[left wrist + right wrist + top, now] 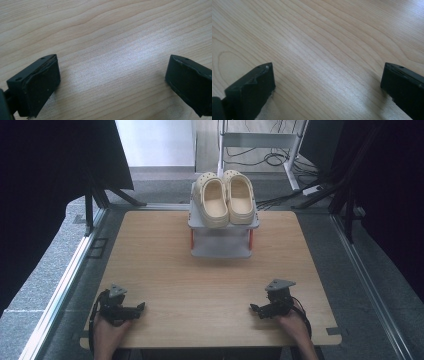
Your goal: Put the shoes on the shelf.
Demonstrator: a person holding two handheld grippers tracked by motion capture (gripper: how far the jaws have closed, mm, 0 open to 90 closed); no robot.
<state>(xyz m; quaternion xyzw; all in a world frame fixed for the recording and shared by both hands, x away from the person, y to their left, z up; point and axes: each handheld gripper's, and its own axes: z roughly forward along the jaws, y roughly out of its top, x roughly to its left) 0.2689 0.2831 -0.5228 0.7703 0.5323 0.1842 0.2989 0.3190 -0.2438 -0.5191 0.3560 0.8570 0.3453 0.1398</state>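
A pair of cream clogs (224, 197) rests side by side on the top shelf of a small grey two-tier rack (221, 247) at the far middle of the wooden table (200, 275). My left gripper (141, 307) lies near the front left edge, held by a hand, and points toward the table's middle. In the left gripper view its jaws stand wide apart over bare wood, so the left gripper (112, 80) is open and empty. My right gripper (253, 308) sits near the front right, pointing inward. The right gripper (327, 85) is likewise open with only wood between its jaws.
The rack's lower shelf looks empty. Metal rails run along both sides of the table. Black curtains hang left and right, and a white frame (260, 142) with cables stands on the floor beyond the far edge.
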